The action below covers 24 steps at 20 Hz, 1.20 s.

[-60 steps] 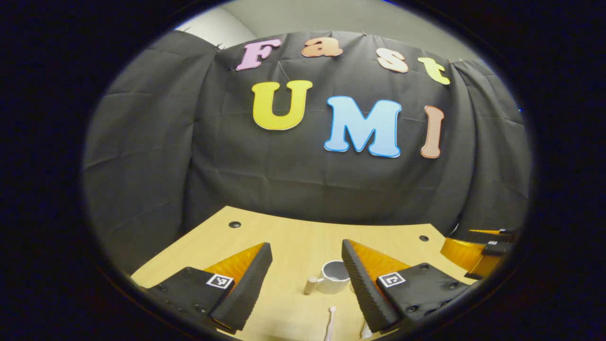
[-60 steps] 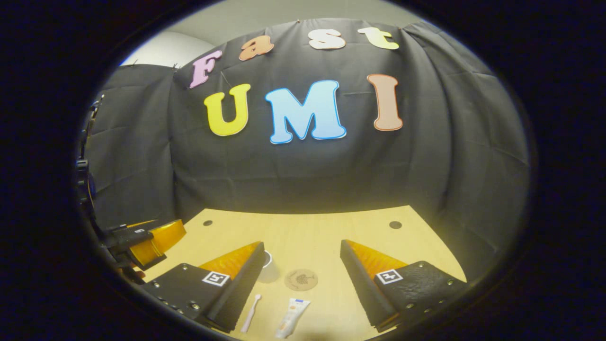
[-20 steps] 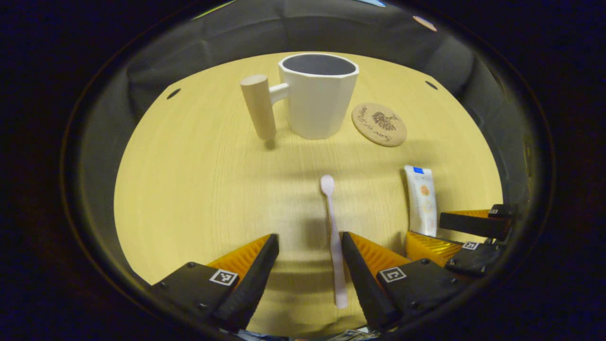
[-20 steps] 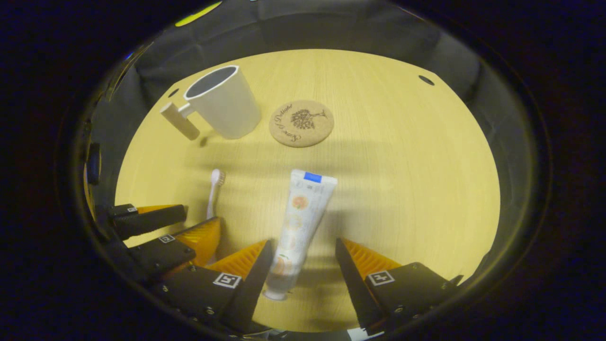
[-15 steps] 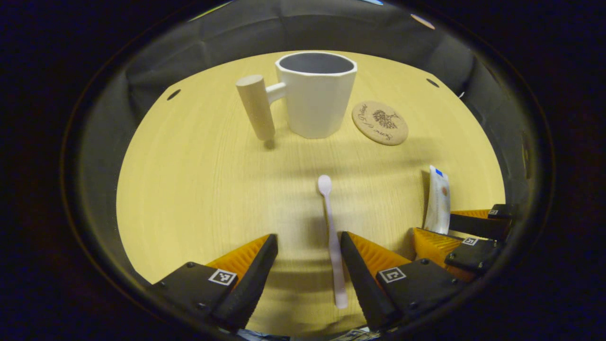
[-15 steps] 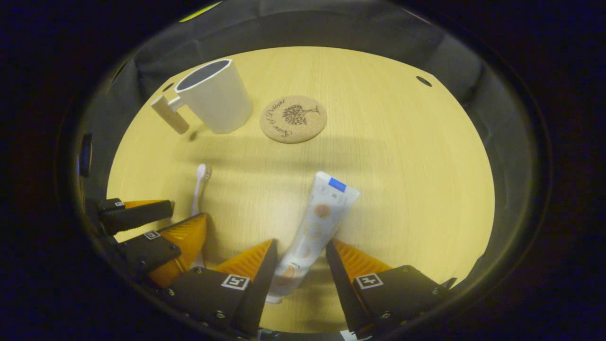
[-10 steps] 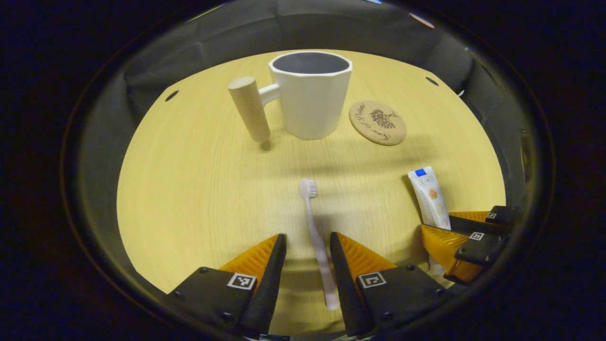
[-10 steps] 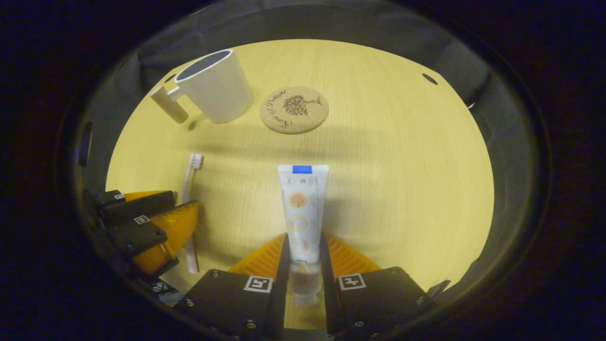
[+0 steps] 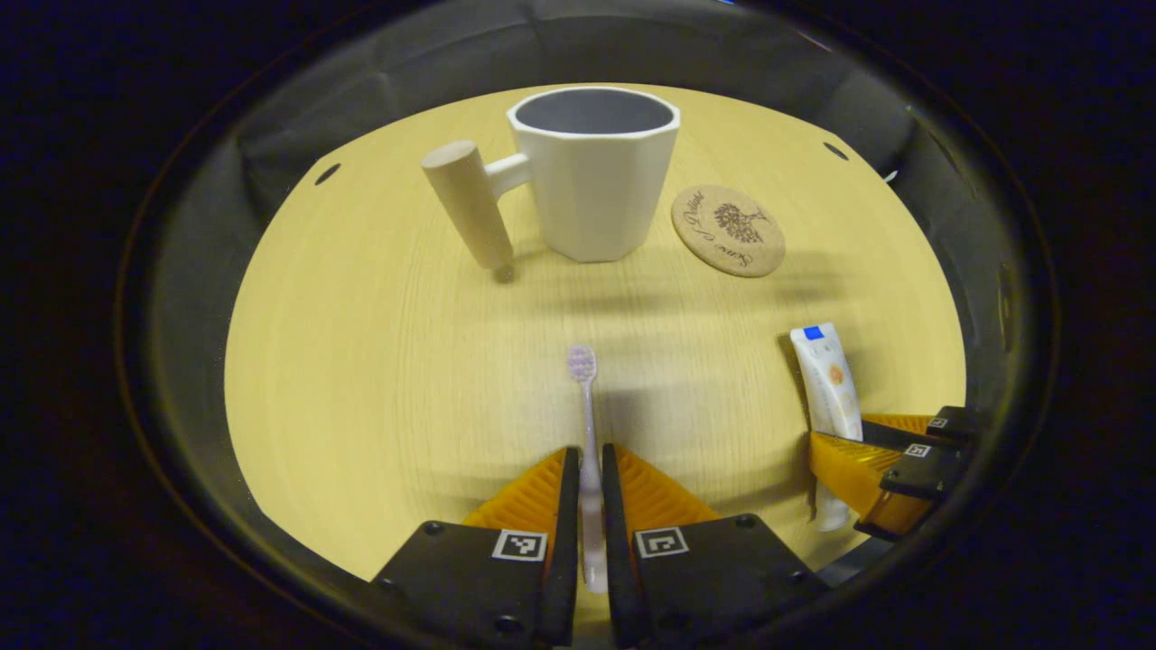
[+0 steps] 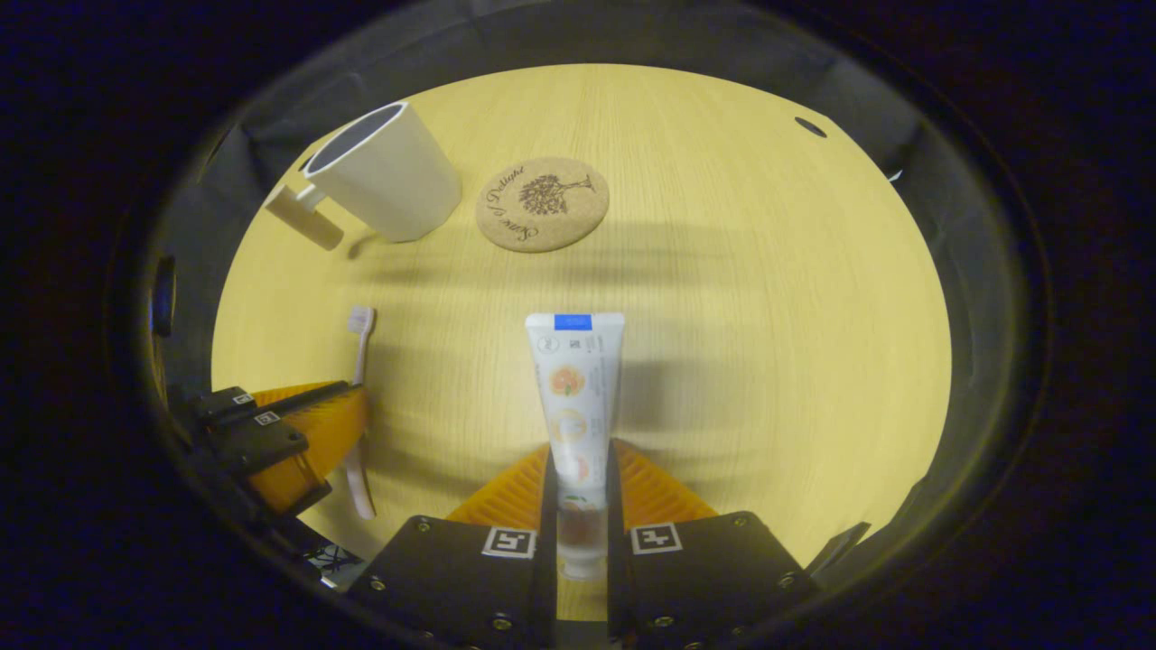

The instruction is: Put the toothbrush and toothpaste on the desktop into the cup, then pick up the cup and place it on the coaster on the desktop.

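in the left gripper view, your left gripper (image 9: 585,492) has its fingers (image 9: 564,506) pinched in on the brush (image 9: 588,451), both pads pressing the handle. the bristle head sticks out ahead of the tips, and the handle's end shows between the fingers nearer the camera. ahead of the tips and slightly left stands the cup (image 9: 594,176), upright on the desk (image 9: 361,361), its wooden handle (image 9: 467,205) pointing left. just right of the cup, flat on the desk, lies the coaster (image 9: 728,229), apart from it. far to the right of your fingers, the paste (image 9: 828,397) is held in your right gripper (image 9: 867,456).

in the right gripper view, your left gripper (image 10: 312,420) shows at the far left of your fingers with the brush (image 10: 358,406) in it. ahead and to the left stand the cup (image 10: 384,171) and, just right of it, the coaster (image 10: 542,203). your right gripper (image 10: 578,506) is clamped on the paste (image 10: 575,397), both fingers (image 10: 542,515) pressing near its cap end, the flat crimped end reaching out ahead of the tips.
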{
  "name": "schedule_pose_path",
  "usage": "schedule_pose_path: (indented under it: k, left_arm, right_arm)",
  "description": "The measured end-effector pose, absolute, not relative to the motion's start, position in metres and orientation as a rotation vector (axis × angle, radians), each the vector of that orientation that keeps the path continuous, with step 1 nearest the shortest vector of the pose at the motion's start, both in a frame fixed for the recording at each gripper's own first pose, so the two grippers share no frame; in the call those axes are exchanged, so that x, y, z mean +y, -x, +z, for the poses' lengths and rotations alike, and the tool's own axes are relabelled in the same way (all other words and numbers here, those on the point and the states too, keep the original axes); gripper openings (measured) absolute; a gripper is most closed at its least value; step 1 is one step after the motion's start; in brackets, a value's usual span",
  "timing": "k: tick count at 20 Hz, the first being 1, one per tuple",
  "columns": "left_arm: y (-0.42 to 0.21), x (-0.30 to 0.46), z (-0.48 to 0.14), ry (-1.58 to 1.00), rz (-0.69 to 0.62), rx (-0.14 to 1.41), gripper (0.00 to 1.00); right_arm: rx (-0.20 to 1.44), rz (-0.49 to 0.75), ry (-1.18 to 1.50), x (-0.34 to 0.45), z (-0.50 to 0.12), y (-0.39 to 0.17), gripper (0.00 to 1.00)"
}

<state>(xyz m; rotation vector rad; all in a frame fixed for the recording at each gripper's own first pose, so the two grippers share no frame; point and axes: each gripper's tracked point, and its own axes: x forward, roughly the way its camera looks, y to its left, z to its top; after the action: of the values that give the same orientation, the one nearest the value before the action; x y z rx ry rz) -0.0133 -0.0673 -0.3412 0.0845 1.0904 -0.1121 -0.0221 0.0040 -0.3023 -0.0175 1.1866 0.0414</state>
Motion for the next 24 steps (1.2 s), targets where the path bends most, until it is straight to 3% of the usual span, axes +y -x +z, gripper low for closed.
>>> schedule_pose_path:
  k: [2,3,4,9,12,21,24]
  left_arm:
    - [0.011,-0.067,-0.338,-0.064,-0.089,1.075,0.1]
    - [0.01,-0.066,-0.34,-0.062,-0.088,1.068,0.1]
    - [0.01,-0.065,-0.343,-0.062,-0.091,1.068,0.1]
    - [0.01,-0.065,-0.336,0.019,-0.14,1.029,0.1]
    - [0.002,-0.069,-0.305,0.159,-0.174,0.907,0.1]
    - [-0.083,-0.041,-0.085,0.408,-0.256,0.39,0.09]
    - [-0.126,-0.033,-0.059,0.389,-0.253,0.287,0.08]
  right_arm:
    - [1.186,0.049,0.012,0.003,-0.303,0.021,0.24]
    - [1.172,0.042,-0.002,0.002,-0.298,0.021,0.24]
    - [1.197,0.046,-0.025,0.003,-0.299,0.026,0.12]
    - [1.18,0.057,-0.1,0.001,-0.301,0.024,0.12]
    - [1.175,0.061,-0.113,0.0,-0.301,0.025,0.12]
    - [1.128,0.09,-0.132,-0.003,-0.3,0.027,0.12]
    - [1.114,0.089,-0.167,-0.006,-0.298,0.032,0.12]
